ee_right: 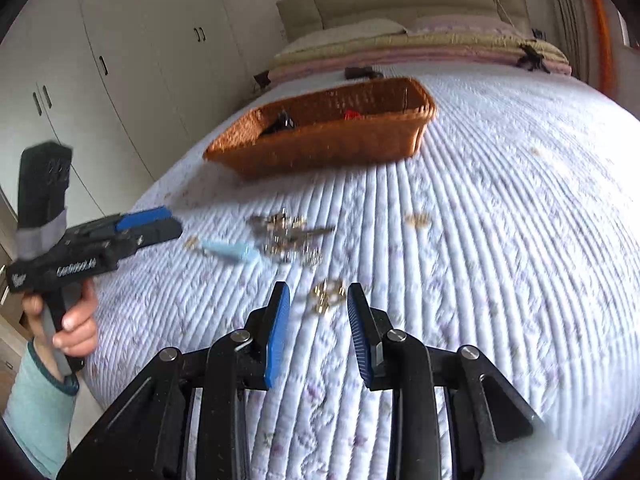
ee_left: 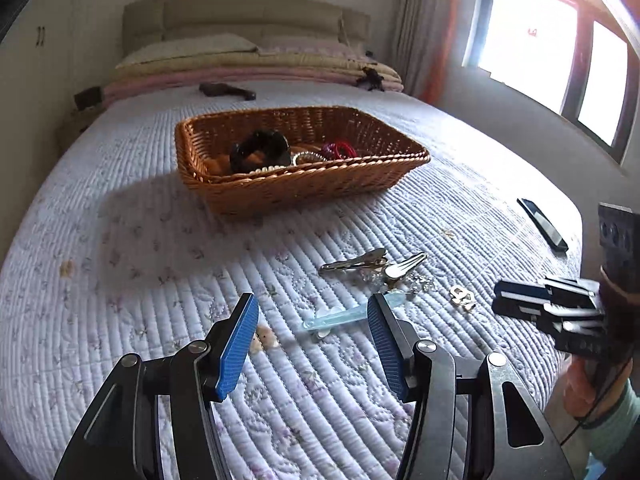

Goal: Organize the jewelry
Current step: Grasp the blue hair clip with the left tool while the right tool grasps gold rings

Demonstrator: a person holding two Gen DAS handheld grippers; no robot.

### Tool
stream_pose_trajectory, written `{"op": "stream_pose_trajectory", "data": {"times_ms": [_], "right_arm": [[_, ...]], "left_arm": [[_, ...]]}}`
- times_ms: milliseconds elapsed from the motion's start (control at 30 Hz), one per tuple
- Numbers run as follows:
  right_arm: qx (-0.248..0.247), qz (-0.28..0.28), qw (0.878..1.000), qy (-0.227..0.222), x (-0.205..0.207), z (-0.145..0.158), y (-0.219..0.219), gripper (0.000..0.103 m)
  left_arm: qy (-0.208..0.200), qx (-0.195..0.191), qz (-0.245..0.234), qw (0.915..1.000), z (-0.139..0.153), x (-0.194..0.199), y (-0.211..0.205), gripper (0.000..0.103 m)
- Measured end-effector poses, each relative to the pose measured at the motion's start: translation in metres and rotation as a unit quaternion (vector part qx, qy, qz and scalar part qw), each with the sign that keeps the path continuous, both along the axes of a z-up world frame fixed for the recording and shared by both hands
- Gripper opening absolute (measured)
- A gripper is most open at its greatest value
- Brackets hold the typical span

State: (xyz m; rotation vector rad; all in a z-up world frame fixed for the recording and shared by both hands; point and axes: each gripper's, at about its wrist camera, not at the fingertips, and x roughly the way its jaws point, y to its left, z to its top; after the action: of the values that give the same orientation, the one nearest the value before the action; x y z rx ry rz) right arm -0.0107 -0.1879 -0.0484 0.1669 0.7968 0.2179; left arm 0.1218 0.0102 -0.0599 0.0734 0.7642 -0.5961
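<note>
A brown wicker basket (ee_left: 304, 184) (ee_right: 332, 140) sits mid-bed and holds a black band (ee_left: 260, 150), pearl beads (ee_left: 304, 157) and red bands (ee_left: 340, 148). On the quilt in front lie silver clips (ee_left: 372, 262) (ee_right: 288, 236), a light-blue clip (ee_left: 340, 318) (ee_right: 230, 250) and a gold piece (ee_left: 462, 296) (ee_right: 328, 296). My left gripper (ee_left: 312, 302) (ee_right: 172, 222) is open just above the quilt, with the light-blue clip lying by its right pad, untouched. My right gripper (ee_right: 319, 288) (ee_left: 498, 300) is open too, and the gold piece lies just beyond its tips.
A small beige item (ee_left: 264, 340) lies by the left pad. A dark phone (ee_left: 542, 224) rests near the bed's right edge. Folded blankets (ee_left: 256, 68) and pillows are stacked at the headboard. A white wardrobe (ee_right: 120, 60) stands beside the bed. A window (ee_left: 532, 32) is on the right.
</note>
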Motion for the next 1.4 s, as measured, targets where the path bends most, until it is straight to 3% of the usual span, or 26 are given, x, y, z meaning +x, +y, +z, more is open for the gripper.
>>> {"op": "stream_pose_trajectory", "data": {"times_ms": [267, 467, 633, 900, 1000, 1300, 1367, 1400], "right_arm": [[-0.028, -0.006, 0.999, 0.016, 0.004, -0.017, 0.016, 0.032], [-0.067, -0.040, 0.997, 0.020, 0.016, -0.019, 0.018, 0.032], [-0.089, -0.052, 0.994, 0.017, 0.015, -0.018, 0.008, 0.013], [-0.101, -0.022, 0.995, 0.008, 0.012, -0.015, 0.006, 0.015], [-0.111, -0.020, 0.994, 0.008, 0.015, -0.015, 0.008, 0.015], [-0.118, 0.000, 0.993, 0.009, 0.024, -0.015, 0.010, 0.023], [-0.124, 0.004, 0.992, 0.007, 0.026, -0.016, 0.013, 0.024], [-0.124, 0.004, 0.992, 0.007, 0.027, -0.016, 0.013, 0.024]], "left_arm": [[0.038, 0.036, -0.041, 0.9978, -0.020, 0.025, -0.033, 0.058], [0.039, 0.063, -0.062, 0.9953, -0.024, 0.021, -0.049, 0.058], [0.047, 0.076, -0.081, 0.9927, -0.026, 0.006, -0.054, 0.058], [0.031, 0.079, -0.101, 0.9912, -0.020, -0.027, -0.065, 0.058], [0.015, 0.091, -0.079, 0.9926, -0.019, -0.022, -0.066, 0.058], [0.033, 0.103, -0.093, 0.9898, -0.026, 0.003, -0.075, 0.058], [0.030, 0.107, -0.101, 0.9886, -0.026, -0.002, -0.080, 0.048], [0.031, 0.108, -0.102, 0.9885, -0.025, -0.004, -0.081, 0.036]]}}
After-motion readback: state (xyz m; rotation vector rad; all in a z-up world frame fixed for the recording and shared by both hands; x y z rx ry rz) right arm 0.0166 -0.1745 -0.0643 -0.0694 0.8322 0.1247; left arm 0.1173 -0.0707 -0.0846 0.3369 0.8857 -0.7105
